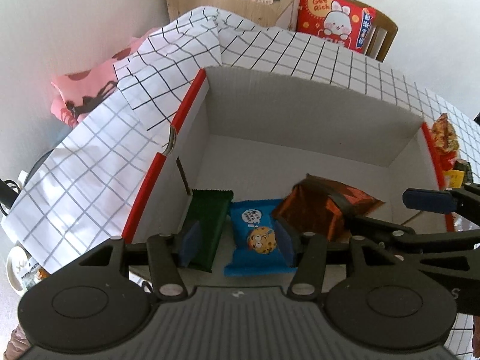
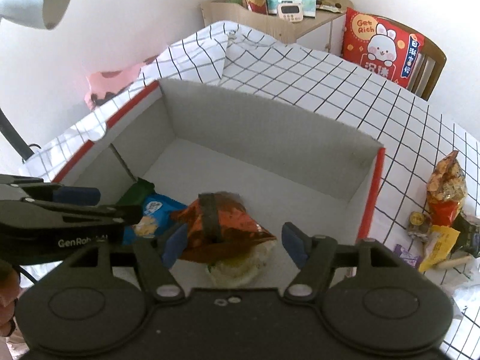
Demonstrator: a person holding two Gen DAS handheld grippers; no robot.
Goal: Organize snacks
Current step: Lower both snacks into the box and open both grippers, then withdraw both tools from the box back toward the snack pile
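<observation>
A white box with a red rim (image 1: 192, 96) (image 2: 376, 180) stands on the checked tablecloth. On its floor near the front wall lie a dark green packet (image 1: 210, 225), a blue cookie packet (image 1: 255, 234) (image 2: 156, 210) and an orange-brown packet (image 1: 312, 207) (image 2: 231, 222). My left gripper (image 1: 237, 241) (image 2: 108, 204) hangs open over the green and blue packets, its pads clear of both. My right gripper (image 2: 235, 244) is open astride the orange-brown packet; the right pad stands well off it. A pale round snack (image 2: 237, 267) lies under that packet.
Several loose snacks (image 2: 444, 198) (image 1: 444, 138) lie on the tablecloth (image 2: 330, 84) right of the box. A chair with a red cushion (image 2: 381, 45) and a wooden shelf (image 2: 270, 21) stand behind the table. A pink bag (image 1: 81, 96) sits at the far left.
</observation>
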